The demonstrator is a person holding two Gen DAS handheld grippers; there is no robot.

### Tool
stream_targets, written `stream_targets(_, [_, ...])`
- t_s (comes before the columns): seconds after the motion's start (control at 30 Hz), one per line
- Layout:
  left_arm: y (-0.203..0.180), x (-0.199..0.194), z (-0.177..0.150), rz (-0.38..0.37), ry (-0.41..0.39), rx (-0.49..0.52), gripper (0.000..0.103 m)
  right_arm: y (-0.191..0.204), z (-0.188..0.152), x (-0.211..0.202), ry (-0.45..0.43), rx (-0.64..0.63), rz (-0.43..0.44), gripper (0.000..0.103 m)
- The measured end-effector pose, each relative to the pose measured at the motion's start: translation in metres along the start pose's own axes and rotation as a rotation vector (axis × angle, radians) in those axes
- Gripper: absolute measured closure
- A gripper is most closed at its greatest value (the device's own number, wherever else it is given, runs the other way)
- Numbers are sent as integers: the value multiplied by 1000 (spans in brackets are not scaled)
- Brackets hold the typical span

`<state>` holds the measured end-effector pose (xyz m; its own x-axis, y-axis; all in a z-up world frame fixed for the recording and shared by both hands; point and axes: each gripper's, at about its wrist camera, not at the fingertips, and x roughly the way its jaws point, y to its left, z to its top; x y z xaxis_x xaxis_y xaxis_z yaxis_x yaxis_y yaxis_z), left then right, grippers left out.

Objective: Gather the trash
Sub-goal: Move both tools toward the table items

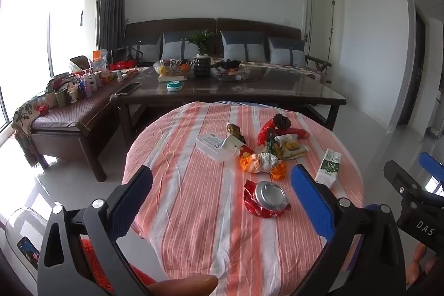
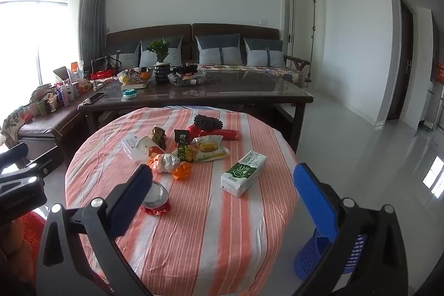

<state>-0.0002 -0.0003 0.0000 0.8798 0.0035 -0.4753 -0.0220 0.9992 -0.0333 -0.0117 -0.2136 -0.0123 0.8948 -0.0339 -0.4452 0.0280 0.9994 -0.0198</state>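
Note:
A round table with a striped orange and white cloth (image 1: 199, 212) (image 2: 211, 226) holds trash. A crushed red can (image 1: 266, 199) (image 2: 155, 199) lies nearest. Beyond it lie an orange wrapper (image 1: 259, 164) (image 2: 166, 164), a green and white milk carton (image 1: 328, 167) (image 2: 244, 174), a yellow snack packet (image 1: 290, 149) (image 2: 208, 147), a white box (image 1: 212, 144) (image 2: 133, 144) and a red sausage (image 1: 291, 132) (image 2: 227, 133). My left gripper (image 1: 222, 182) is open and empty above the near table, the can between its fingers' lines. My right gripper (image 2: 222, 179) is open and empty, left of the carton.
A blue perforated bin (image 2: 330, 254) stands on the floor at the table's right. A dark coffee table (image 1: 227, 90) (image 2: 194, 93) with bowls and a plant stands behind, then a sofa (image 1: 222, 46). A cluttered bench (image 1: 69, 107) is at left. A pine cone (image 1: 280, 121) sits on the table.

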Motion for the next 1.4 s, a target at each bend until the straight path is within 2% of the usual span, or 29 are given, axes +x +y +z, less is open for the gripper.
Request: stream_targets(1.4, [-9, 10, -12, 6, 25, 30, 4, -5, 1, 0, 7, 7, -13, 5])
